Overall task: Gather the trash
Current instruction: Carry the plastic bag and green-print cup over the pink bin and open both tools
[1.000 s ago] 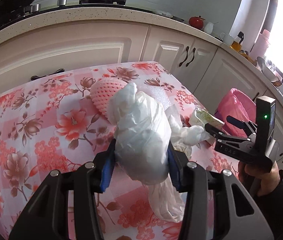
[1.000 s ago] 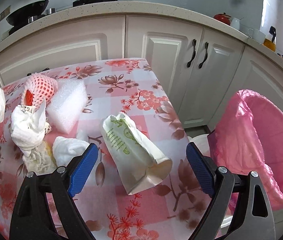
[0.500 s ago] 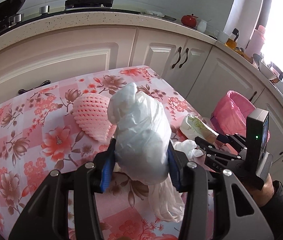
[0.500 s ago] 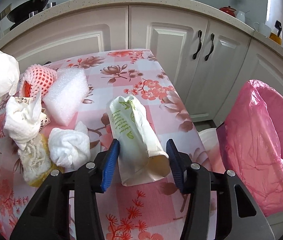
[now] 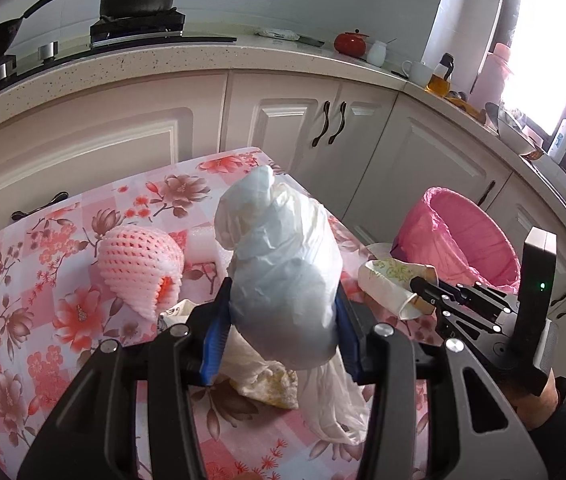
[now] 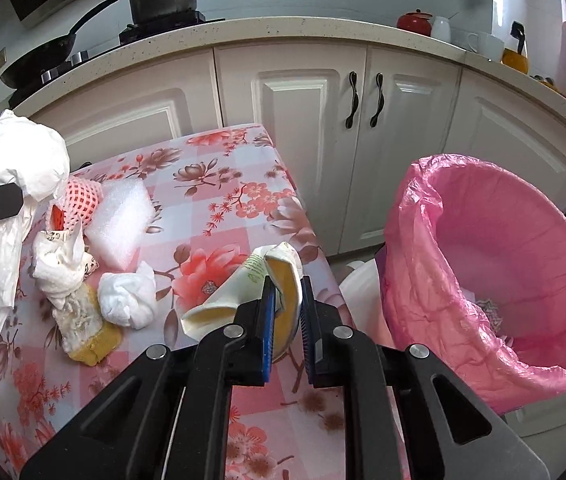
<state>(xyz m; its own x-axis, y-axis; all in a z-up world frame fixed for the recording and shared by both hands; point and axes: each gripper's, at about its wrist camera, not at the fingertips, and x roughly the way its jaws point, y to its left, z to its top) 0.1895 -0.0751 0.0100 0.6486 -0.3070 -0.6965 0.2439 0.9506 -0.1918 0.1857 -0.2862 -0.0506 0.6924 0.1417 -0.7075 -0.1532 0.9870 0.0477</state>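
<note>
My left gripper point(image 5: 281, 320) is shut on a bunched white plastic bag point(image 5: 283, 280) and holds it above the floral table point(image 5: 35, 280); the bag also shows in the right wrist view point(image 6: 23, 168). My right gripper point(image 6: 285, 312) is shut on a crushed paper cup point(image 6: 243, 284) with green print, lifted at the table's right edge; the cup shows in the left wrist view point(image 5: 391, 284) too. A bin with a pink liner point(image 6: 495, 256) stands on the floor right of the table, open and holding a little trash.
On the table lie a pink foam fruit net point(image 5: 139, 264), a white foam block point(image 6: 119, 220), a white tissue wad point(image 6: 129, 296), a twisted paper towel point(image 6: 59, 272) and a yellow sponge-like scrap point(image 6: 87, 336). White cabinets point(image 6: 307, 100) and the counter stand behind.
My right gripper closed from wide open onto the paper cup and lifted it, crushing it. My left gripper rose and moved right with the bag.
</note>
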